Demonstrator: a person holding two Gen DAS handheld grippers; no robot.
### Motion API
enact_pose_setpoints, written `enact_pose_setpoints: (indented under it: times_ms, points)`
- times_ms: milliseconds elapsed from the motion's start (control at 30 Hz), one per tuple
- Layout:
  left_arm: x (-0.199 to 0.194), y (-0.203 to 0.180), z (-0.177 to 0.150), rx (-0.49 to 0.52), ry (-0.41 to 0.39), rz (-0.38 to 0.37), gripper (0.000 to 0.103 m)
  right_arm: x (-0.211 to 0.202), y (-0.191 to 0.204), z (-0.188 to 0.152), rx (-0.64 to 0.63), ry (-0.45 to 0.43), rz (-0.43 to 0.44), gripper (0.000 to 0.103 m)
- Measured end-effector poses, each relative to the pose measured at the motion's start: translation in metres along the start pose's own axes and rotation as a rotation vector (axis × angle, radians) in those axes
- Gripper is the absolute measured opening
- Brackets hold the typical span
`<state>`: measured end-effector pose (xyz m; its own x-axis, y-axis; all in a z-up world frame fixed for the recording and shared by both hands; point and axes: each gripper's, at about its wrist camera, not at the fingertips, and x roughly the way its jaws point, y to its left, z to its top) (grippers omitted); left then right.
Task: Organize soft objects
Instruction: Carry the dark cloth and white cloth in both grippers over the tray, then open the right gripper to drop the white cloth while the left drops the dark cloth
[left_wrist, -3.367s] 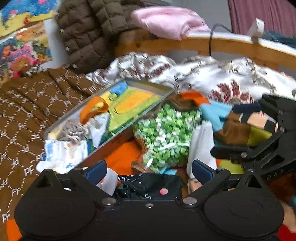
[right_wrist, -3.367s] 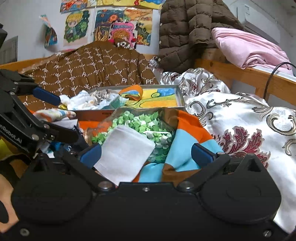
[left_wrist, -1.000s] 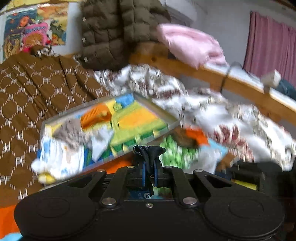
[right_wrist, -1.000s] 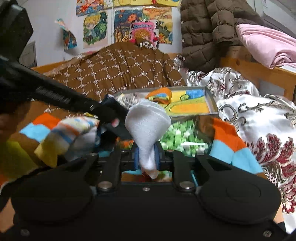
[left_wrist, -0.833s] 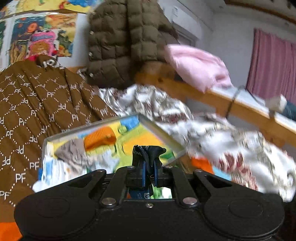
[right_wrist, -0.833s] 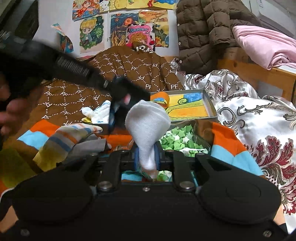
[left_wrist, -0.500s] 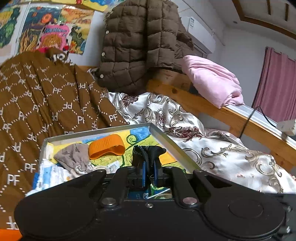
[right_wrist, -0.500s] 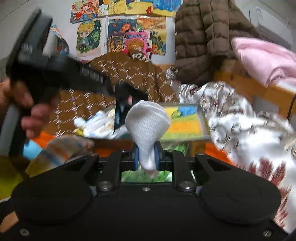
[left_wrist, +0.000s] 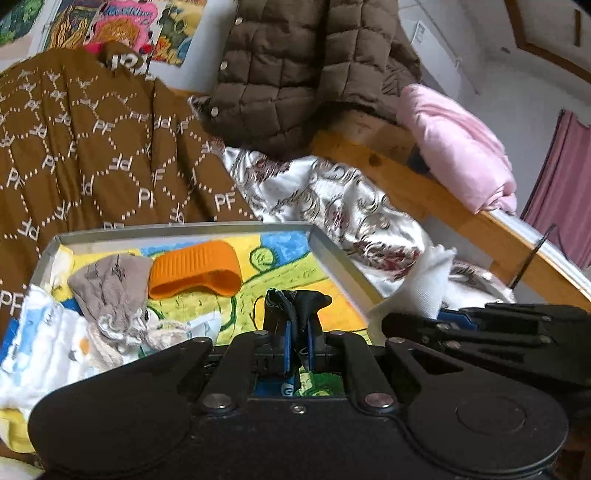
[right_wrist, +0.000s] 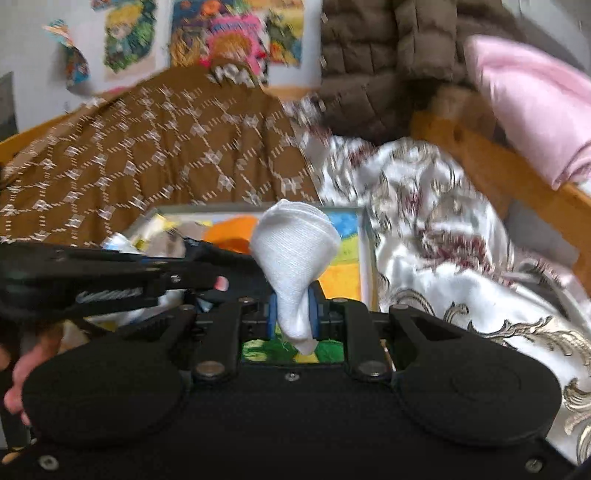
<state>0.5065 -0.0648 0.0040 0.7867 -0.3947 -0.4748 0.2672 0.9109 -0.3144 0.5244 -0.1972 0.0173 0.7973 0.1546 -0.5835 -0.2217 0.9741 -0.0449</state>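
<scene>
My left gripper (left_wrist: 297, 338) is shut on a black sock (left_wrist: 295, 306) and holds it over the near edge of the grey tray (left_wrist: 343, 266). The tray has a colourful liner and holds an orange sock (left_wrist: 195, 267), a grey-brown sock (left_wrist: 110, 284) and white-blue cloth (left_wrist: 44, 343). My right gripper (right_wrist: 292, 317) is shut on a white sock (right_wrist: 295, 254), just in front of the tray (right_wrist: 365, 258). The right gripper shows in the left wrist view (left_wrist: 454, 319), at the tray's right corner. The left gripper shows in the right wrist view (right_wrist: 207, 266), at left.
The tray rests on a bed with a brown patterned blanket (left_wrist: 92, 155) and a white floral quilt (left_wrist: 332, 206). A brown puffer jacket (left_wrist: 295, 74) and a pink cloth (left_wrist: 461, 147) lie on the wooden bed rail (left_wrist: 424, 195) behind.
Both grippers closed on socks, lifted them from the pile and moved forward over the tray. In the last half second the tray has come closer and the right gripper has drawn alongside the left.
</scene>
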Motion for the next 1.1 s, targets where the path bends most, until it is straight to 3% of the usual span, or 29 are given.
enact_pose_setpoints:
  times_ms: [167, 433, 633, 767, 900, 1000, 1100]
  points:
    - [0.014, 0.004, -0.007, -0.014, 0.038, 0.009, 0.009, 0.028, -0.011, 0.003, 0.001, 0.103, -0.001, 0.011]
    - [0.023, 0.009, -0.010, -0.002, 0.074, 0.056, 0.010, 0.062, -0.012, 0.009, -0.024, 0.164, -0.011, 0.011]
    - [0.023, 0.007, -0.005, -0.006, 0.078, 0.083, 0.017, 0.083, -0.011, 0.013, -0.002, 0.194, -0.005, 0.014]
    - [0.018, 0.007, -0.004, -0.002, 0.071, 0.079, 0.030, 0.082, -0.009, 0.018, -0.018, 0.190, -0.008, 0.027]
    - [0.012, 0.006, -0.003, 0.005, 0.065, 0.085, 0.042, 0.069, -0.010, 0.025, -0.032, 0.165, -0.016, 0.030]
    - [0.004, 0.005, -0.002, 0.002, 0.046, 0.098, 0.056, 0.057, -0.012, 0.031, -0.042, 0.099, -0.014, 0.038]
    - [-0.007, 0.002, -0.003, 0.012, 0.025, 0.112, 0.062, 0.044, -0.011, 0.036, -0.040, 0.073, -0.009, 0.048]
